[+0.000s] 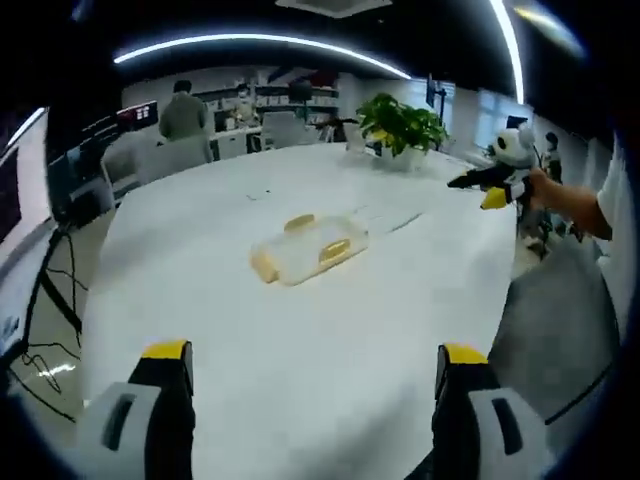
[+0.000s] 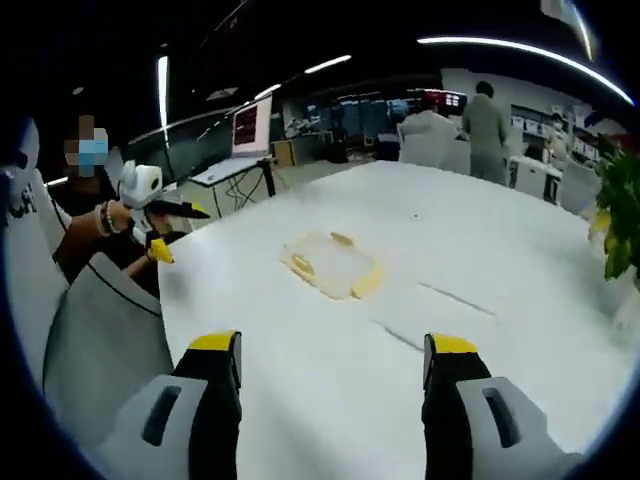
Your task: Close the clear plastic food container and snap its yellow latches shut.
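Observation:
The clear plastic food container (image 1: 308,248) with yellow latches lies on the white table (image 1: 300,340), well ahead of my left gripper (image 1: 315,368). That gripper's yellow-tipped jaws stand wide apart with nothing between them. From the other side the container (image 2: 330,266) rests flat in mid-table, far beyond my right gripper (image 2: 333,352), which is open and empty too. At the table's edge a hand holds the right gripper (image 1: 497,185). The left gripper (image 2: 155,215) hangs off the table's left edge, also in a hand.
A potted plant (image 1: 402,126) stands at the table's far end, and its leaves (image 2: 620,230) show again. Grey chairs (image 1: 560,310) (image 2: 95,320) sit against the table edge. People (image 1: 185,110) and desks fill the background. Cables (image 1: 50,300) trail on the floor.

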`<state>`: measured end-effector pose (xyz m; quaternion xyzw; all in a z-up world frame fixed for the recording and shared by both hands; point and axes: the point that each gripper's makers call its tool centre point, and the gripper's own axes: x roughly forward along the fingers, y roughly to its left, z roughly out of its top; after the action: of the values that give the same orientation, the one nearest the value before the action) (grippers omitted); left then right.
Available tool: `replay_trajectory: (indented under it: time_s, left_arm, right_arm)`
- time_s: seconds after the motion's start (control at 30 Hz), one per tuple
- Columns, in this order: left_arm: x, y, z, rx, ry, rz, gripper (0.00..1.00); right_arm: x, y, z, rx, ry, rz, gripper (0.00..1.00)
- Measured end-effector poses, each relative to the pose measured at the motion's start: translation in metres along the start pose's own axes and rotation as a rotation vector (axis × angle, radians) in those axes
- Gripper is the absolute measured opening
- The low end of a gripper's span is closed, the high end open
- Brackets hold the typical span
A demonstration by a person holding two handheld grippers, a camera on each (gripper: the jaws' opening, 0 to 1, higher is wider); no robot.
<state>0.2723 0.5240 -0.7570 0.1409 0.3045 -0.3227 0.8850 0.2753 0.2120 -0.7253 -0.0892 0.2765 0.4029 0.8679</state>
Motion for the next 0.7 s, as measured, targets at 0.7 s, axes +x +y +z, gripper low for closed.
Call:
replay_trajectory:
  time_s: [0.7]
  left_arm:
    - [0.065,0.034,0.043,0.401,0.318,-0.251,0.95]
  right_arm:
    - [0.073,-0.025,0.036,-0.480,0.311,0.234,0.67]
